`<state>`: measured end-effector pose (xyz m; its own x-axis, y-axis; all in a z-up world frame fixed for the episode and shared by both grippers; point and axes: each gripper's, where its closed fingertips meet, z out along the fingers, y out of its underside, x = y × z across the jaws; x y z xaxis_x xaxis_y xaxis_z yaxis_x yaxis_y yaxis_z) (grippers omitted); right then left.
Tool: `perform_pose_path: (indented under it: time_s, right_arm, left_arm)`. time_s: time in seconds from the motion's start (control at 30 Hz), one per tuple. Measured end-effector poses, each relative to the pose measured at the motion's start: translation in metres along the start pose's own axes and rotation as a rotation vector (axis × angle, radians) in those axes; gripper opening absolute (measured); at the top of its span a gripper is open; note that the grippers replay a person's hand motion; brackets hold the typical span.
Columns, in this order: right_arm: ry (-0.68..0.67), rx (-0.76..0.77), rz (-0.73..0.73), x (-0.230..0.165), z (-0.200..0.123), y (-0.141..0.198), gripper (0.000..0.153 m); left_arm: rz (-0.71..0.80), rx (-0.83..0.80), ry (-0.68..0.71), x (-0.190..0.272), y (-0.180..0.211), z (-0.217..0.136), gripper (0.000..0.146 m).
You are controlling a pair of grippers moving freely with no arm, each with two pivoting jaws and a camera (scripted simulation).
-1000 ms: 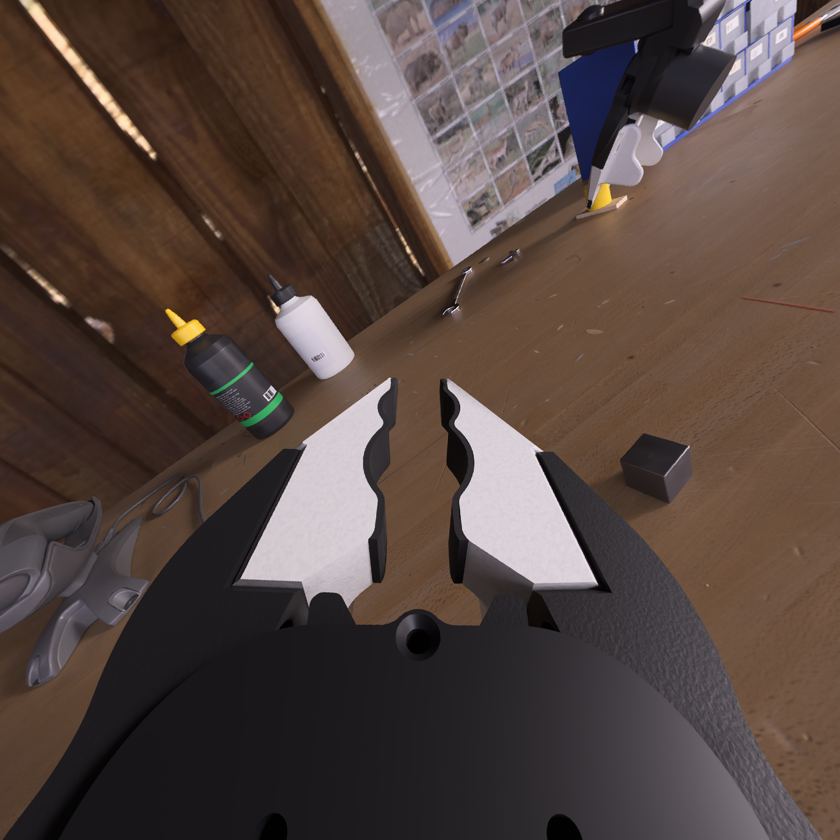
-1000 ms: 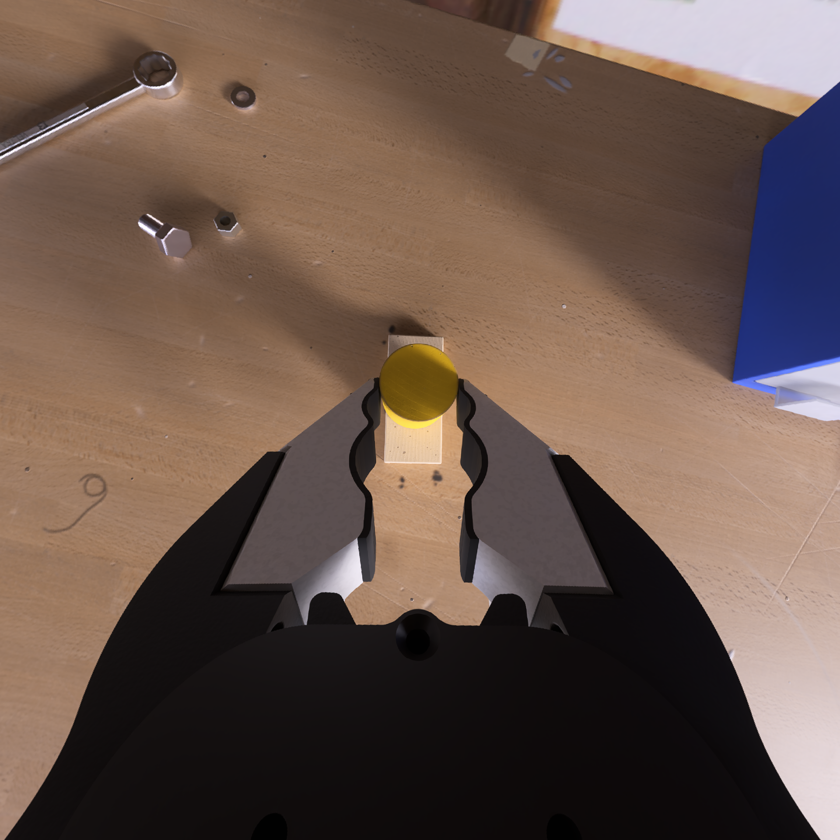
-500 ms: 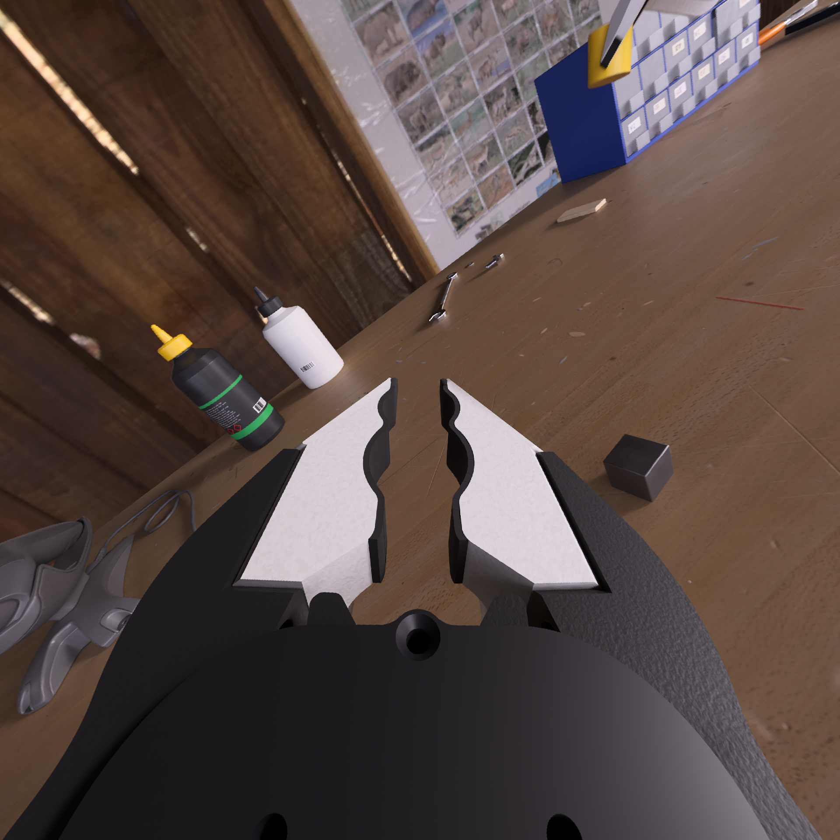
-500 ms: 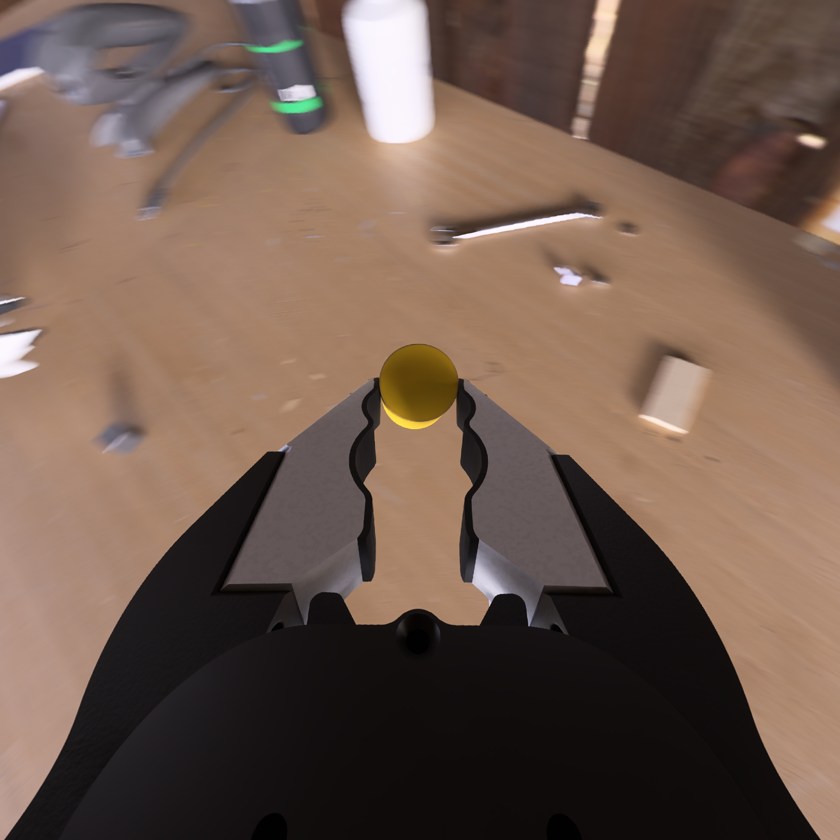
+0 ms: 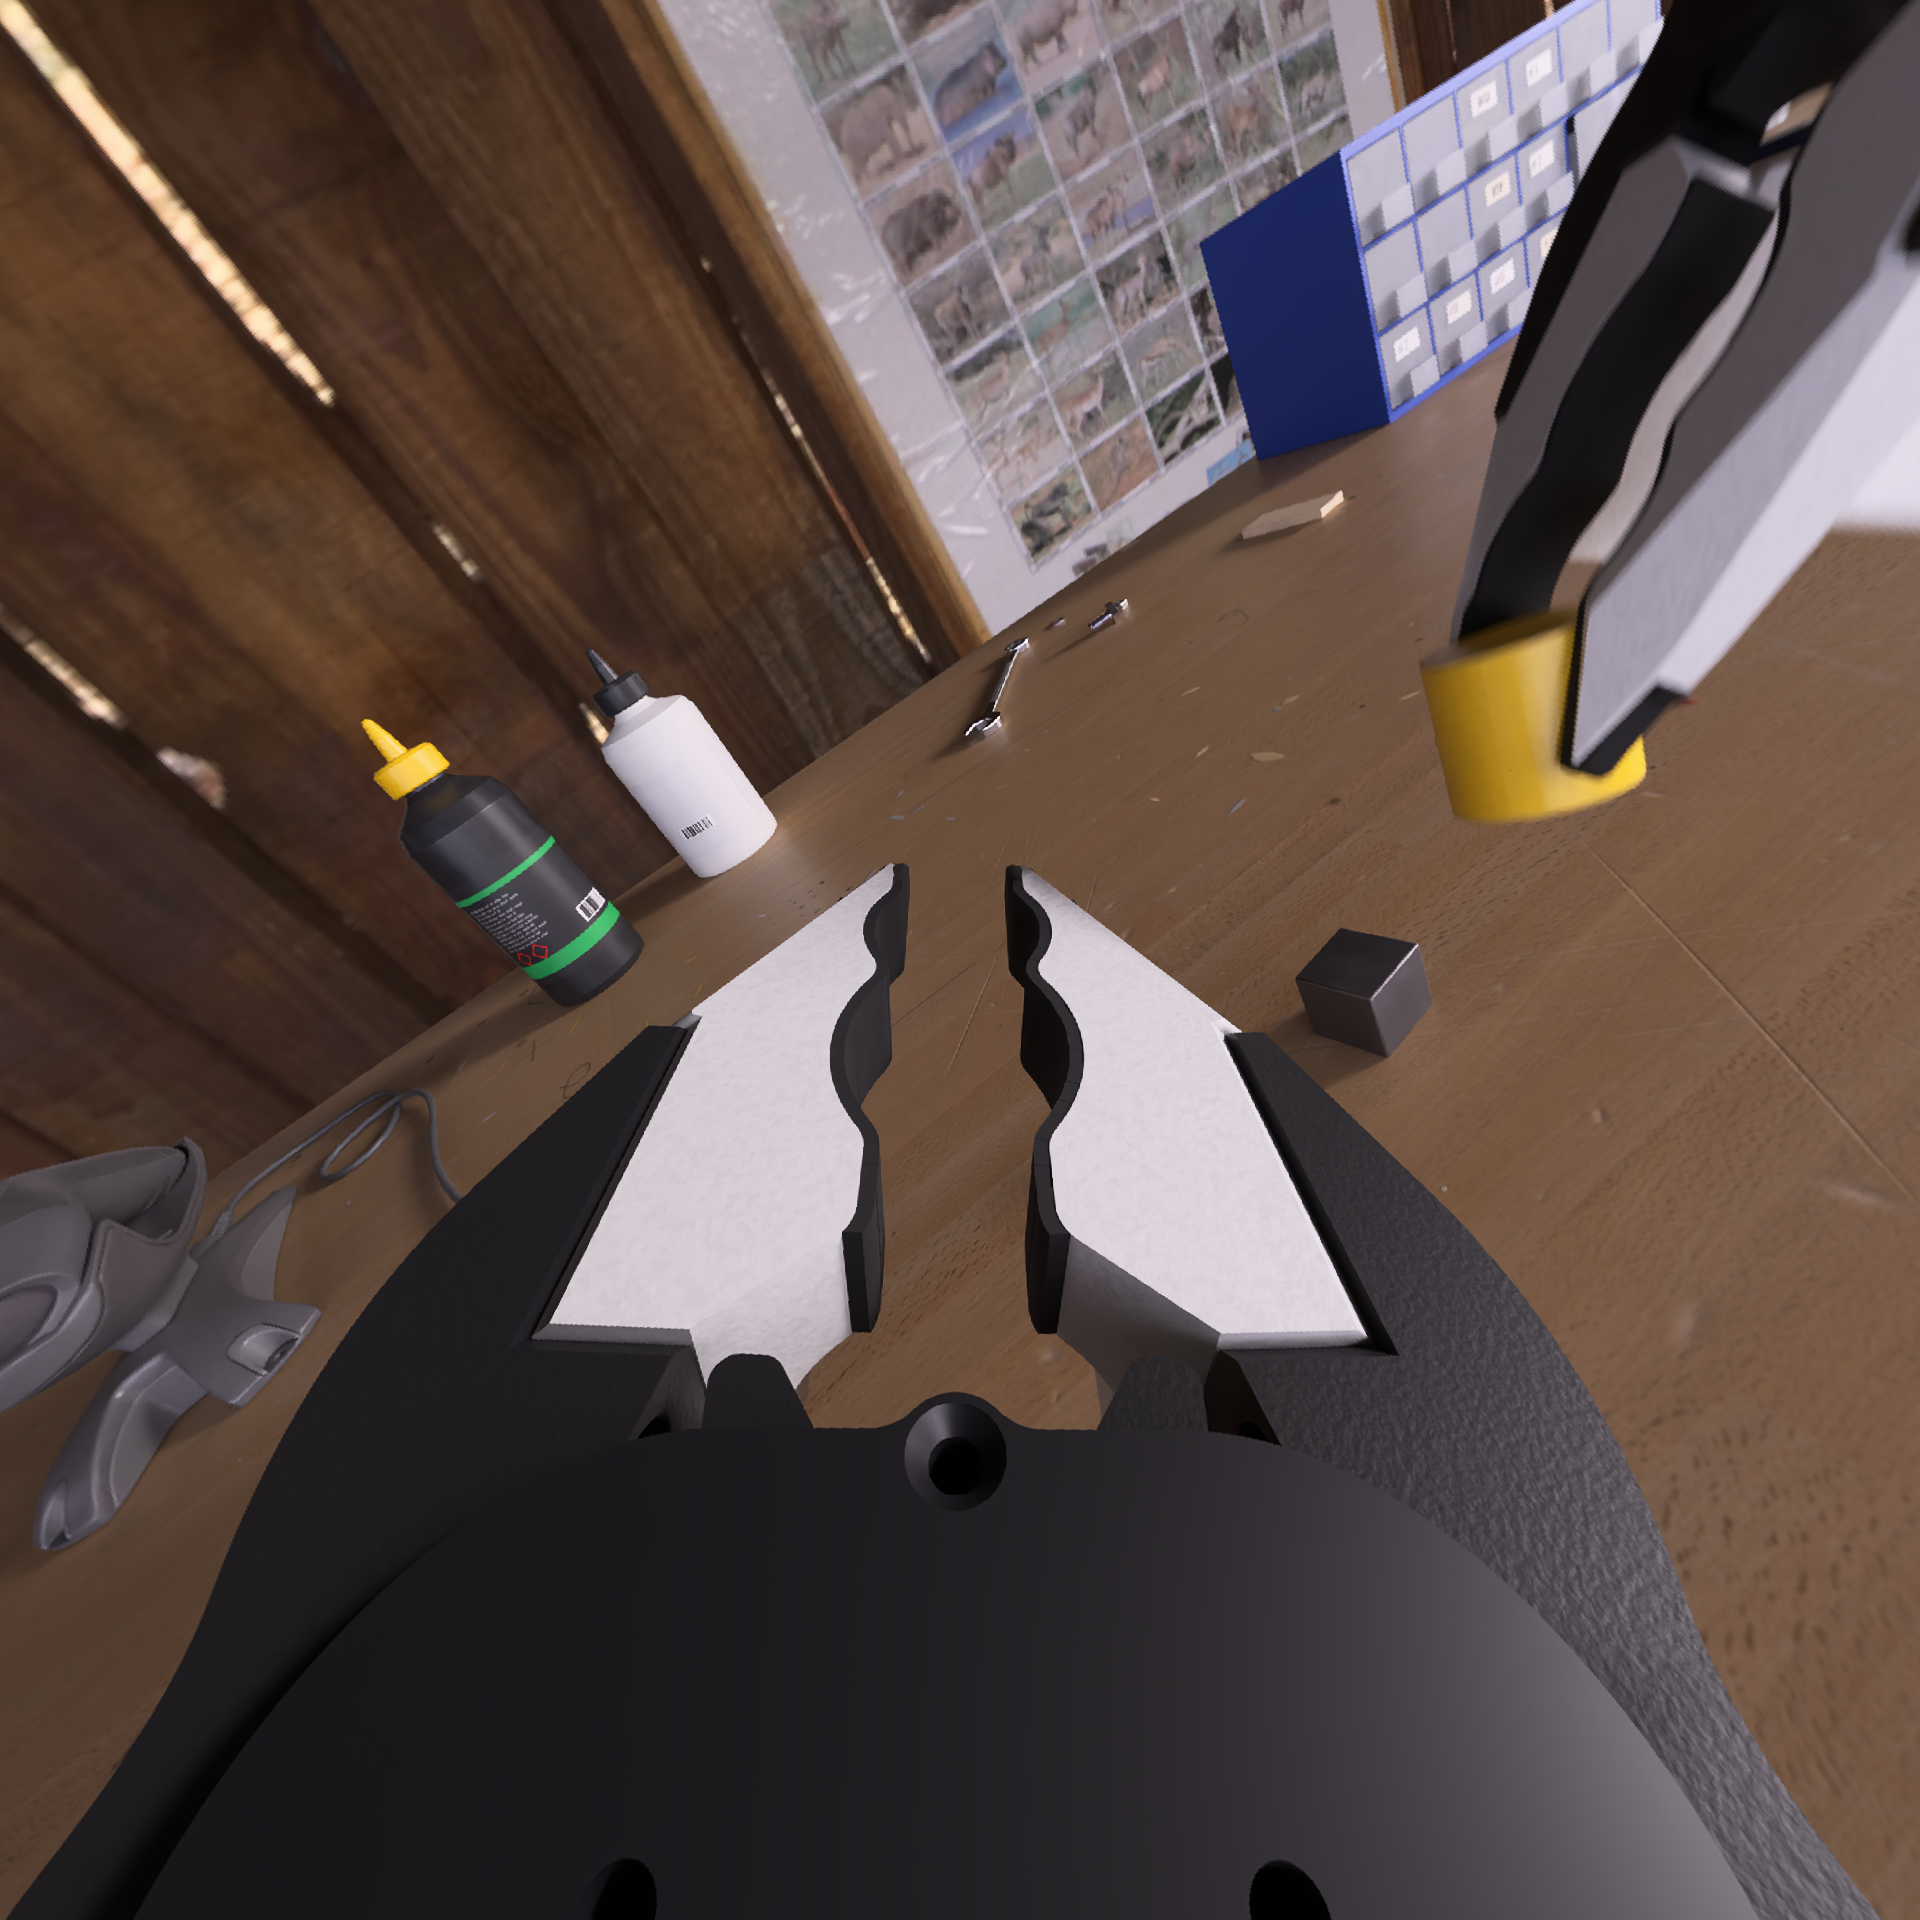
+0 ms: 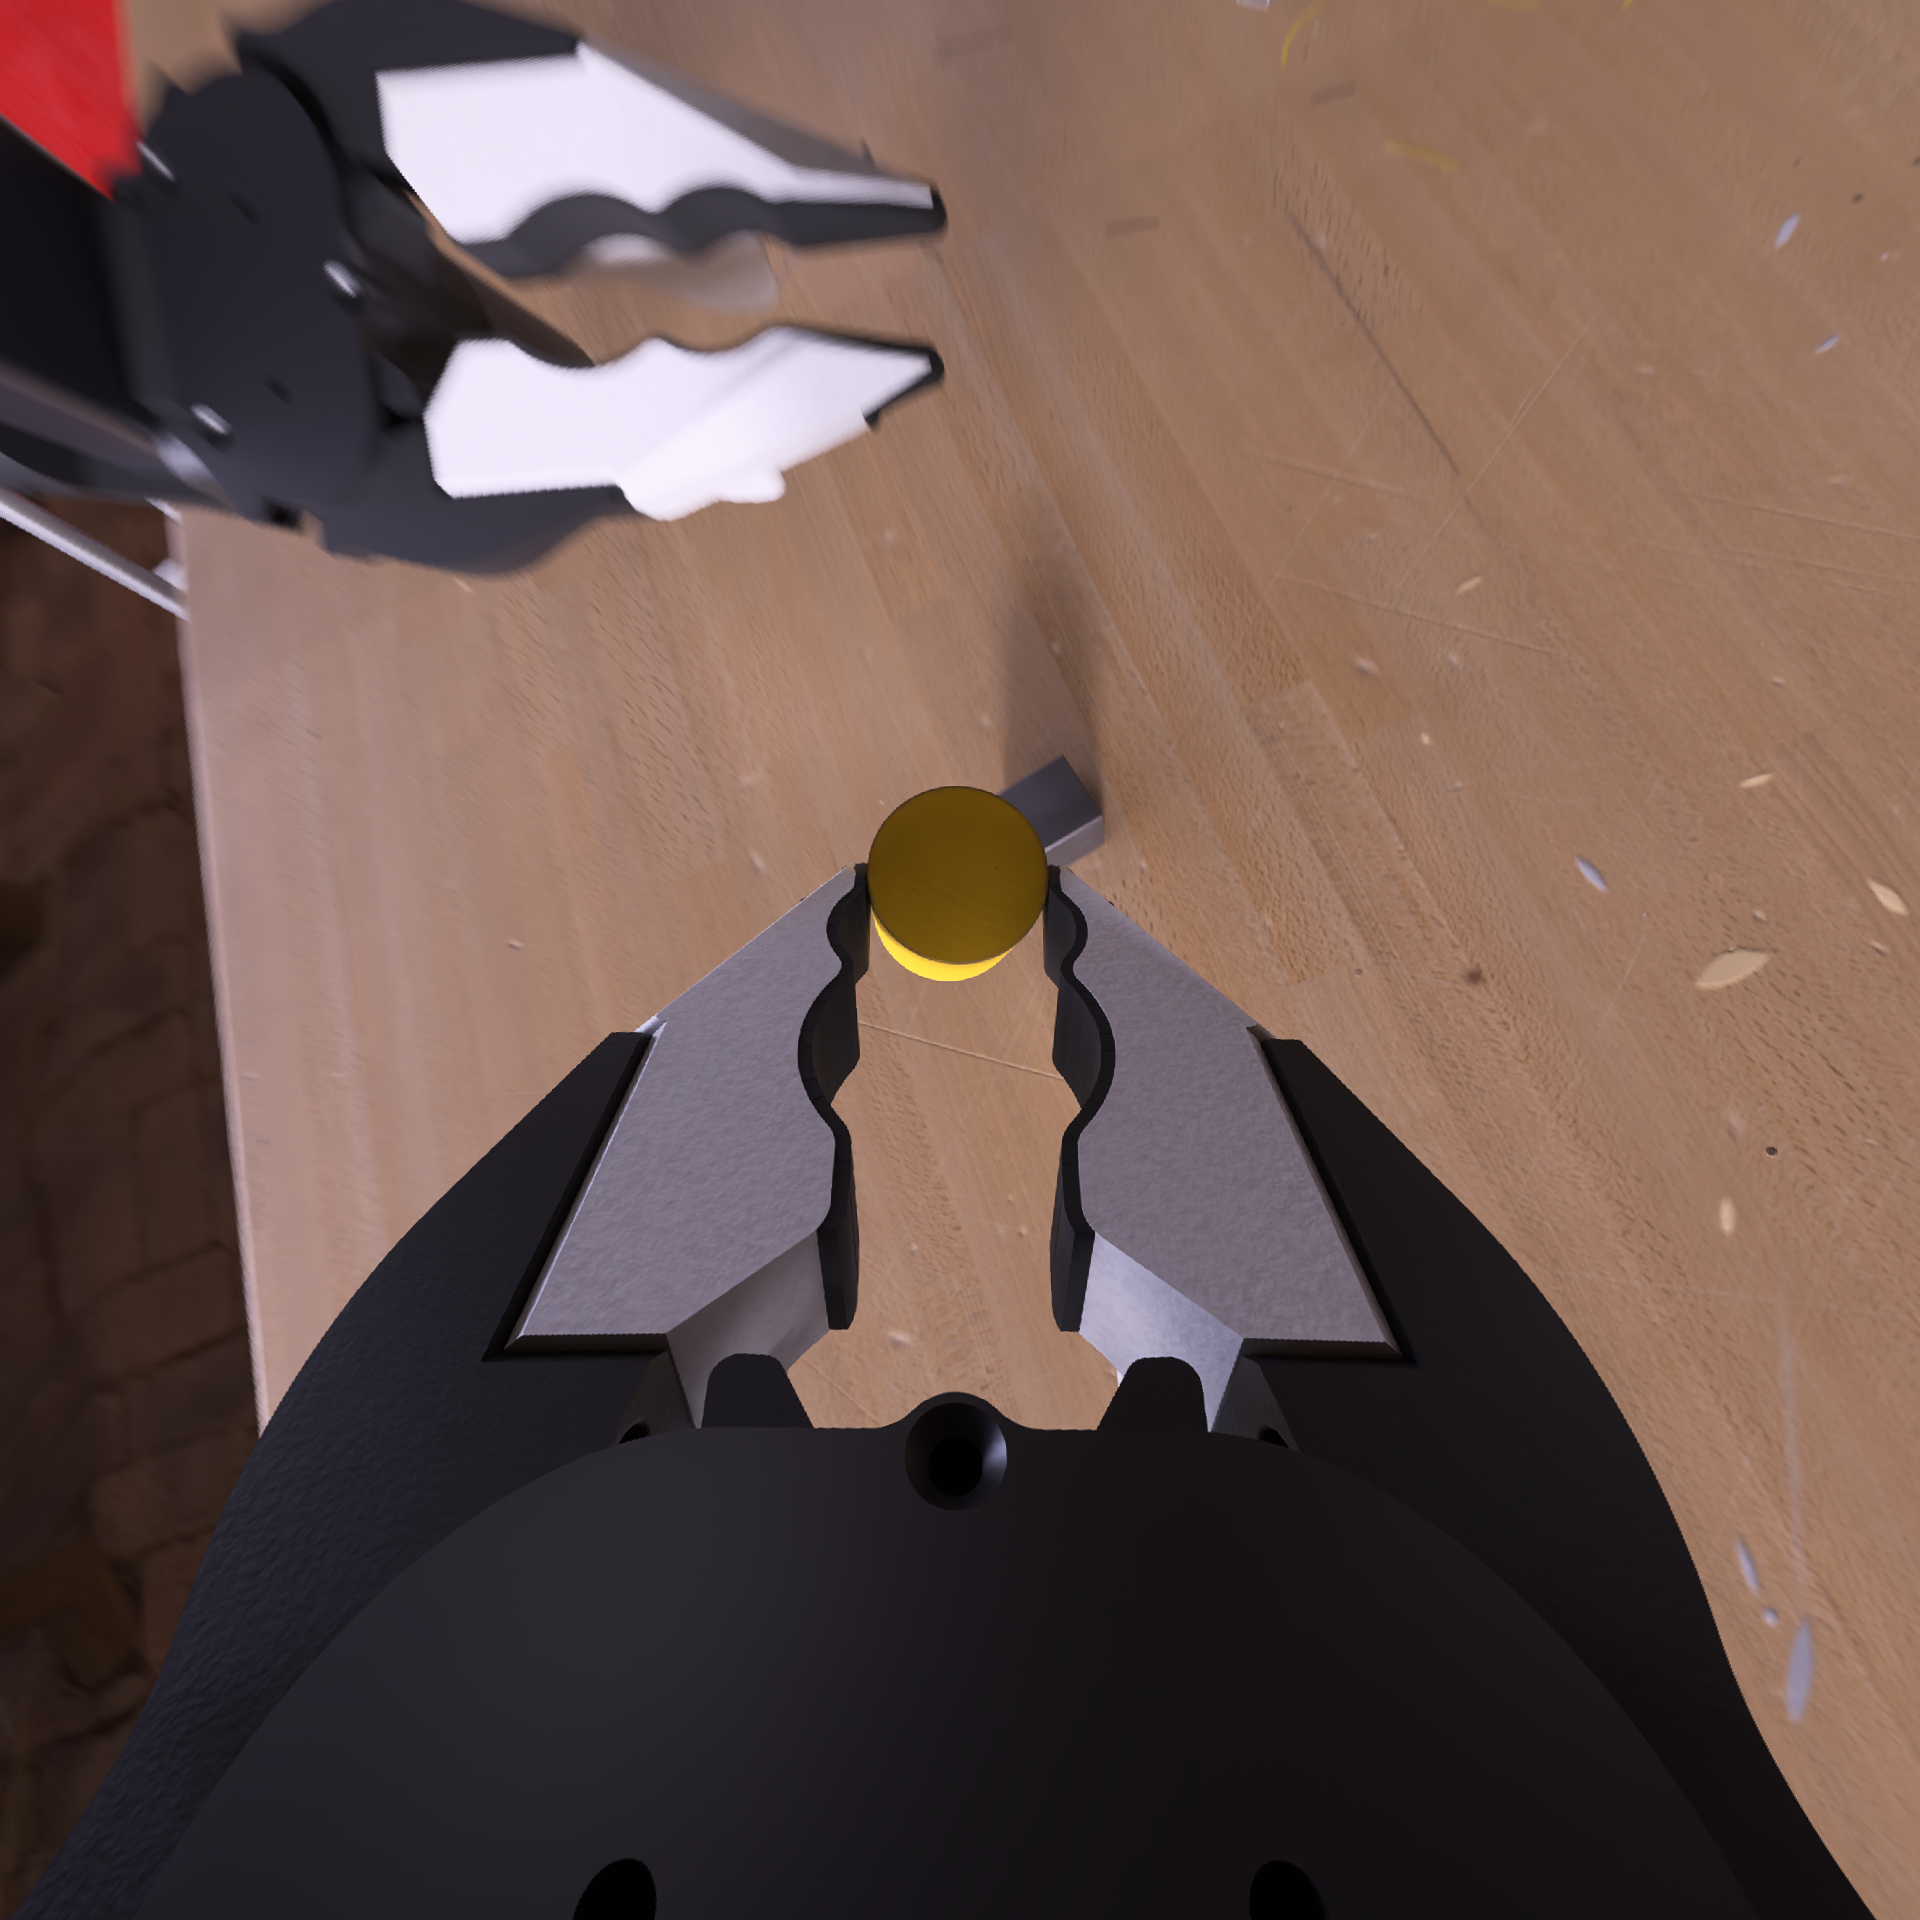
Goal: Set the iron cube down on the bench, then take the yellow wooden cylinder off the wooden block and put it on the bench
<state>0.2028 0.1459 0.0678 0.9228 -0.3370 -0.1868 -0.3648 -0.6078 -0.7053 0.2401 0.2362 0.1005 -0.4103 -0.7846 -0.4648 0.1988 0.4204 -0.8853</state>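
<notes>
The yellow wooden cylinder (image 6: 956, 899) is gripped between the tips of the right tongs (image 6: 957, 914), pinched on both sides, and is held in the air above the table (image 6: 1455, 935); no contact with the wood below is seen. In the left wrist view the same cylinder (image 5: 1507, 727) is seen hanging clear of the surface, clamped at the end of the right tongs (image 5: 1532, 717).

The left tongs (image 5: 956, 883) are parted by a narrow gap and nothing is held between them; they are seen again in the right wrist view (image 6: 930, 291), empty and apart from the cylinder.

The iron cube (image 5: 1363, 989) is resting on the table, just beside the right finger of the left tongs. In the right wrist view only a corner of it (image 6: 1065, 816) is shown, the rest being hidden behind the cylinder.

The wooden block (image 5: 1294, 516) is lying bare on the table, well apart from the cylinder, near a blue drawer cabinet (image 5: 1382, 270). A spanner (image 5: 995, 691), a white bottle (image 5: 681, 774), a dark bottle with a yellow cap (image 5: 514, 878) and a grey tool (image 5: 135, 1299) are also seen on the table.
</notes>
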Motion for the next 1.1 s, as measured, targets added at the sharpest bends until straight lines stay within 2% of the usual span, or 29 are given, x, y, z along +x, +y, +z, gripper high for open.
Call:
perform_pose_path:
  time_s: [0.27,0.57,0.63,0.7,0.9,1.1]
  right_arm:
    - [0.122,-0.171,-0.092,0.007,0.023,0.025,0.033]
    - [0.131,-0.237,-0.103,0.008,0.031,0.044,0.033]
    - [0.124,-0.229,-0.097,0.007,0.032,0.045,0.056]
    - [0.121,-0.218,-0.097,0.006,0.031,0.045,0.060]
    - [0.119,-0.081,-0.113,0.000,0.006,0.032,0.070]
    - [0.184,0.236,-0.022,0.019,-0.053,0.020,0.080]
  left_arm:
    - [-0.048,0.040,0.008,-0.005,-0.003,-0.008,0.018]
    - [-0.034,0.036,0.013,-0.003,-0.003,-0.008,0.018]
    - [-0.033,0.033,0.013,-0.003,-0.003,-0.008,0.018]
    - [-0.033,0.029,0.013,-0.003,-0.002,-0.008,0.018]
    - [-0.037,0.021,0.018,-0.002,0.000,-0.007,0.018]
    - [-0.033,0.020,0.134,0.020,-0.002,-0.005,0.019]
